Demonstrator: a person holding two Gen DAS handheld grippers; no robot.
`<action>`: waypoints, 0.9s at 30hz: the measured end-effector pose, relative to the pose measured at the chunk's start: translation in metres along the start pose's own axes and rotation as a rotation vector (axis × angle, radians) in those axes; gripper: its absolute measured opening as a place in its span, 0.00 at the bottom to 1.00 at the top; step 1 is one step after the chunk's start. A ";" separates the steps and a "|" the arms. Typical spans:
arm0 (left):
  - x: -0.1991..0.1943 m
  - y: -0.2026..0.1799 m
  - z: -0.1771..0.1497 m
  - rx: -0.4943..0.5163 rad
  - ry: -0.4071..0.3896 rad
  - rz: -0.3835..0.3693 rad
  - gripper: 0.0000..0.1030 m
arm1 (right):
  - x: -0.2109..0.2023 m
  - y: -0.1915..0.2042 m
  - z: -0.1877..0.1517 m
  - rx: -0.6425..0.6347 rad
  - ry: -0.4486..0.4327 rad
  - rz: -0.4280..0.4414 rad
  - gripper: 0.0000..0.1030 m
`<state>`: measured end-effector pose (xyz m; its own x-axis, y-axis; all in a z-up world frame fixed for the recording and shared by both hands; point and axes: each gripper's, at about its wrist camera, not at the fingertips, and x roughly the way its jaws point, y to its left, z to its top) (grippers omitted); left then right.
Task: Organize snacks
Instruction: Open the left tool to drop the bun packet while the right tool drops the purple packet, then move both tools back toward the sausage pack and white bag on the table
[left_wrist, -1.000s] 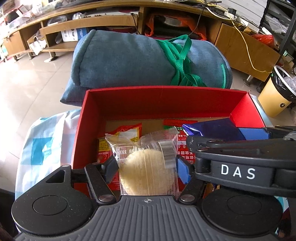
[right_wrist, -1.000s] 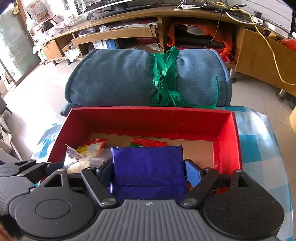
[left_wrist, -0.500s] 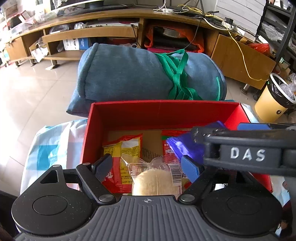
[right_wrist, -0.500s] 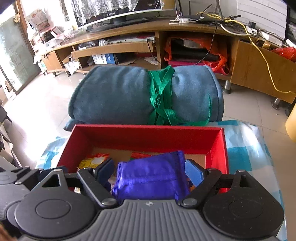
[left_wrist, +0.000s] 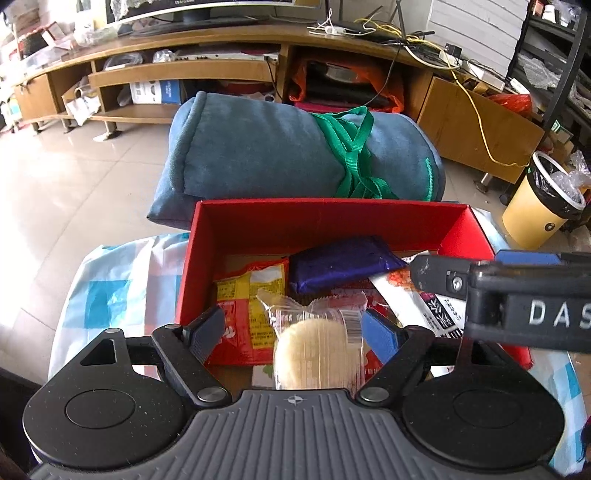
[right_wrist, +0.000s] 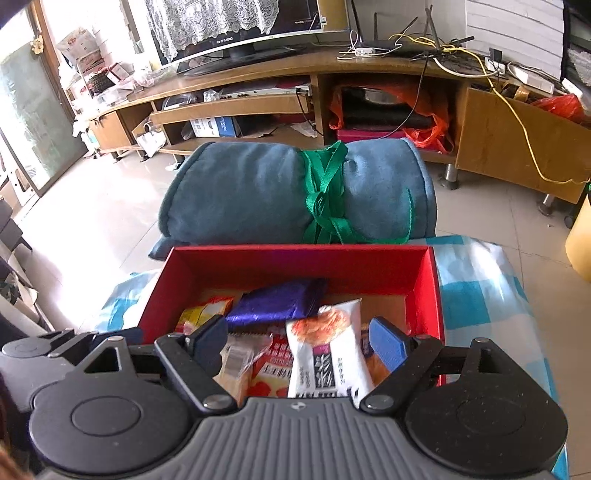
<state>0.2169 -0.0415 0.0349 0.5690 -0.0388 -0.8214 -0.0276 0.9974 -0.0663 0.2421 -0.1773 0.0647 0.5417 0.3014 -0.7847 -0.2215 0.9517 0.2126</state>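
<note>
Snacks lie loose in the red box (left_wrist: 325, 221): a clear-wrapped pale round cake (left_wrist: 317, 350) between the left gripper's (left_wrist: 295, 332) parted fingers, untouched. A glossy purple pouch (right_wrist: 277, 301) lies beyond the right gripper's (right_wrist: 299, 341) fingers, which have just spread and hold nothing.

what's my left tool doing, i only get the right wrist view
observer: the left tool is open and grips nothing; its jaws have just been opening
operator: so what's between them
observer: a round pale cake in clear wrap, lying loose at the near side of the red box
operator: anything to its left
observer: a red and yellow packet lies flat there, partly under the wrap
</note>
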 end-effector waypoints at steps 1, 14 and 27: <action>-0.002 0.001 -0.002 -0.003 -0.001 -0.003 0.83 | -0.001 0.001 -0.002 0.001 0.004 0.000 0.77; -0.022 -0.002 -0.024 0.017 -0.004 -0.027 0.83 | -0.025 0.001 -0.032 0.034 0.014 -0.001 0.77; -0.029 -0.006 -0.041 0.039 0.004 -0.035 0.83 | -0.037 -0.004 -0.051 0.052 0.028 -0.006 0.77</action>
<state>0.1667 -0.0486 0.0355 0.5657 -0.0743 -0.8212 0.0244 0.9970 -0.0734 0.1810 -0.1950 0.0633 0.5196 0.2943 -0.8021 -0.1756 0.9555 0.2369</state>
